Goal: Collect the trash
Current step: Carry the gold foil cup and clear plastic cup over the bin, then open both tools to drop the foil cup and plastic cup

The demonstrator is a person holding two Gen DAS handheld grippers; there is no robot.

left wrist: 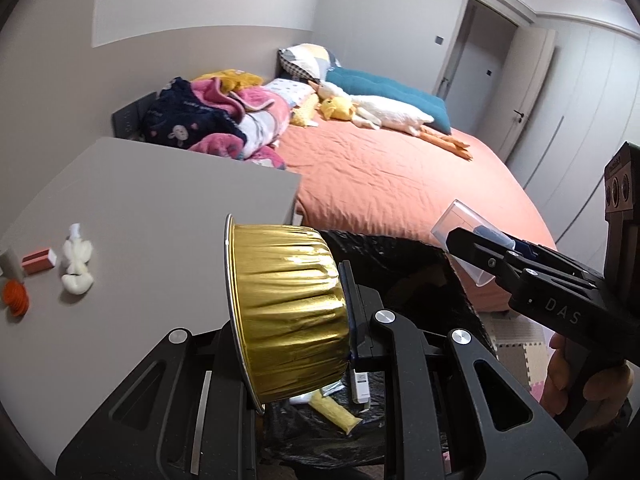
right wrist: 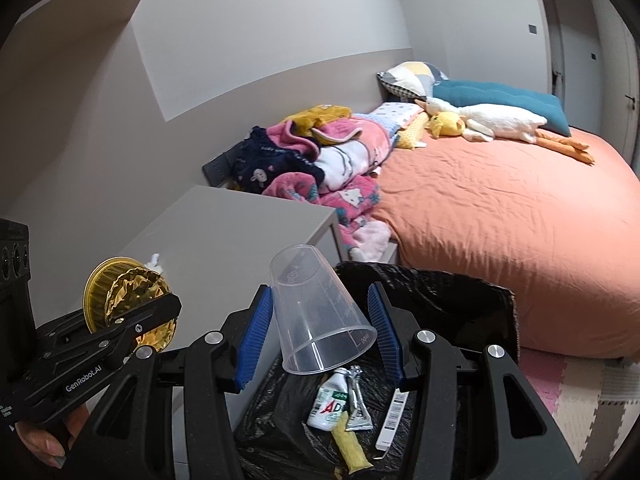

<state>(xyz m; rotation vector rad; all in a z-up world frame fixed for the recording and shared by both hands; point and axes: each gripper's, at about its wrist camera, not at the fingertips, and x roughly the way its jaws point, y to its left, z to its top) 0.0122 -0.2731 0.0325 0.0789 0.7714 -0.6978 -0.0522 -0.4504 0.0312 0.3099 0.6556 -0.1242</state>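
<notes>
Carrying two bits of trash over to the black-lined trash bin [right wrist: 440, 292], both at once. The left hand-held gripper [left wrist: 316, 320] is clenched on the rim of a crinkled gold foil baking cup [left wrist: 288, 304]; the right hand-held gripper [right wrist: 320, 332] grasps a clear plastic measuring cup [right wrist: 320, 312] just above the bin's opening. Next up, I reckon: get both fully over the bin and let go. A crumpled white tissue [left wrist: 76, 258] and an orange scrap [left wrist: 16, 298] sit on the grey surface [left wrist: 160, 208].
</notes>
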